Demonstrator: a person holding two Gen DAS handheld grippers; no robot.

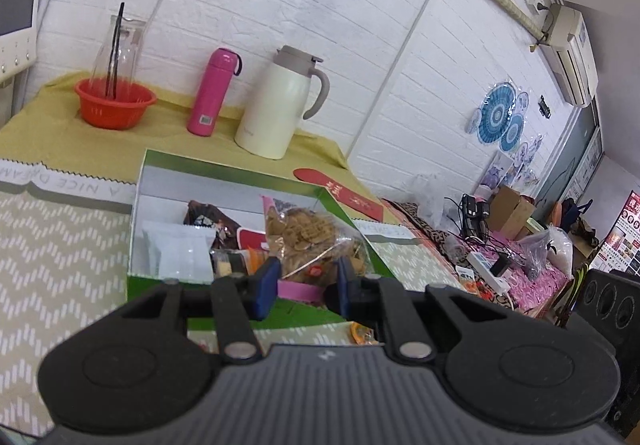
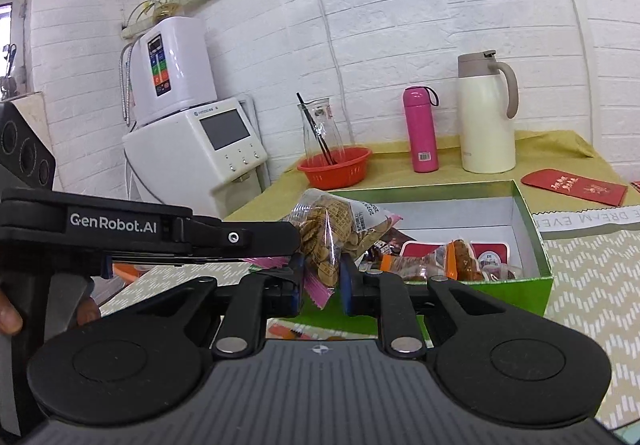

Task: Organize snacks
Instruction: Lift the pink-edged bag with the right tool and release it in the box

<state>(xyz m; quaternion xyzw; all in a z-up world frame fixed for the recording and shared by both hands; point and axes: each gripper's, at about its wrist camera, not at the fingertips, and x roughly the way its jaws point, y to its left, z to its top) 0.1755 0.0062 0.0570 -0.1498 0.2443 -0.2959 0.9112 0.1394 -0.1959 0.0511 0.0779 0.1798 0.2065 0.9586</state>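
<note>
A clear bag of brown biscuits (image 1: 316, 237) with a pink sealed edge hangs above the near edge of an open green box (image 1: 224, 169). My left gripper (image 1: 306, 279) is shut on the bag's lower pink edge. In the right wrist view the same bag (image 2: 324, 229) sits between the blue pads of my right gripper (image 2: 322, 279), which is shut on its pink corner. The left gripper (image 2: 294, 241) comes in from the left and pinches the bag higher up. The green box (image 2: 532, 229) holds several wrapped snacks, among them a white packet (image 1: 180, 249) and orange-wrapped pieces (image 2: 456, 257).
At the back of the table stand a red basket (image 1: 114, 101) holding a glass carafe, a pink flask (image 1: 212, 93) and a cream jug (image 1: 280, 105). A red envelope (image 2: 574, 187) lies right of the box. A white water dispenser (image 2: 192, 149) stands left; a cluttered surface (image 1: 500, 245) lies right.
</note>
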